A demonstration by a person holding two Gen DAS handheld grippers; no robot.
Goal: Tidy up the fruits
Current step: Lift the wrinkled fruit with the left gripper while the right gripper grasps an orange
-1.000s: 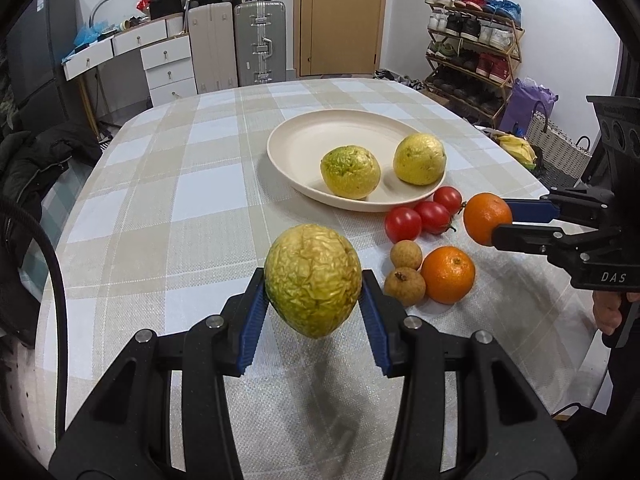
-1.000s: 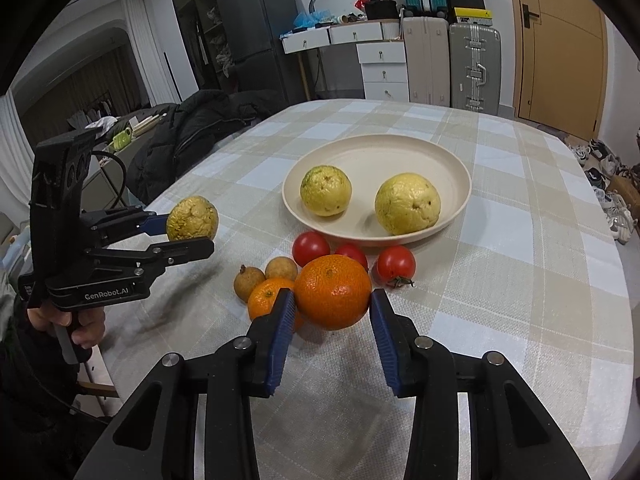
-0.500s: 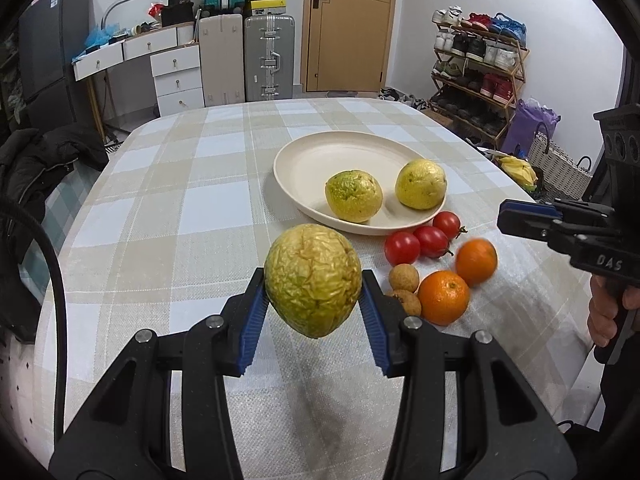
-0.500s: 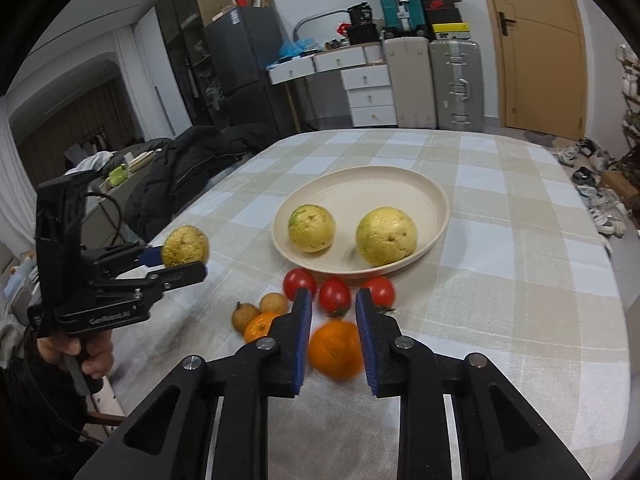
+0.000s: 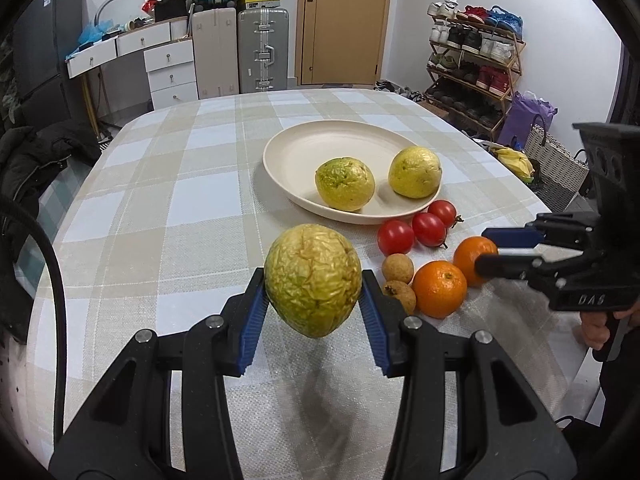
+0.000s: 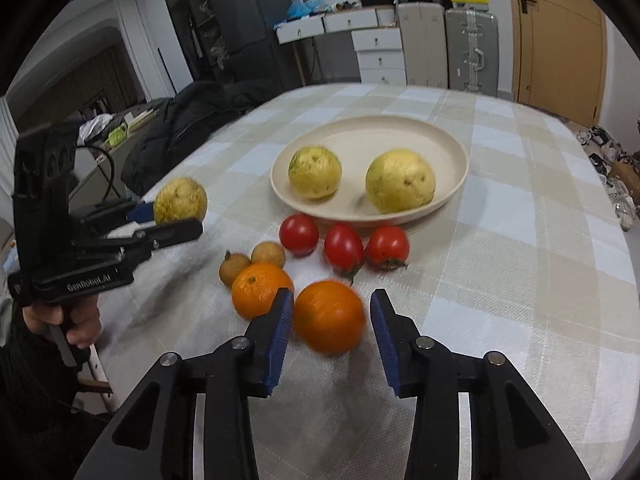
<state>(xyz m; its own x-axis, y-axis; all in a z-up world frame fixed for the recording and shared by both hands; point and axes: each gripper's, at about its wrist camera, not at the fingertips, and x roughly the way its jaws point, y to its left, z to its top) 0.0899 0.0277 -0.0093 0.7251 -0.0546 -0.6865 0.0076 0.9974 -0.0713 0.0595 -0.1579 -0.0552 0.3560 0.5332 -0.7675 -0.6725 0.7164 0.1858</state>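
Observation:
My left gripper (image 5: 312, 280) is shut on a wrinkled yellow-green fruit (image 5: 313, 292) and holds it above the checked tablecloth; the right wrist view shows the fruit (image 6: 180, 200) too. The jaws of my right gripper (image 6: 332, 300) are opening around an orange (image 6: 329, 316) that lies on the cloth. The left pad is close to the orange and a gap shows at the right pad. A second orange (image 6: 260, 294) sits just to its left. The cream plate (image 5: 280, 152) holds two yellow fruits (image 5: 345, 184) (image 5: 415, 178).
Three red tomatoes (image 5: 429, 229) lie in front of the plate, and two small brown longans (image 5: 397, 268) lie beside the oranges. The table's near edge runs under both hands. A dark jacket (image 6: 192, 120) lies beside the table. Suitcases, drawers and a shoe rack stand behind.
The right gripper held the orange aloft, then stood nearly shut above it on the cloth. Now it is lower with wider jaws around it. The left gripper and its fruit have not moved.

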